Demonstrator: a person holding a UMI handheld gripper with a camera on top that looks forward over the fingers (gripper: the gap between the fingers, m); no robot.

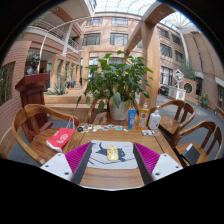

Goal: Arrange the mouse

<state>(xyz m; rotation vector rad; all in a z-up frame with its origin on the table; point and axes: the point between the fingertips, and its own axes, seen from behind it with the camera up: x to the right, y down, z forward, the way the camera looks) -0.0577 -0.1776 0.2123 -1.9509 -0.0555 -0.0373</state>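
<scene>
A small pale yellow mouse [112, 153] lies on a grey mouse mat [100, 150] with a dark printed pattern, on a round wooden table [112, 178]. My gripper [113, 163] is open, its magenta pads [80, 158] spread wide at either side of the mat. The mouse lies between the fingers, toward their tips, with a wide gap on both sides. Nothing is held.
A red packet [60, 138] lies on the table to the left. A potted plant [118, 85], a blue-labelled bottle [132, 117] and a white bottle [153, 121] stand beyond the mat. Wooden chairs [30, 122] ring the table.
</scene>
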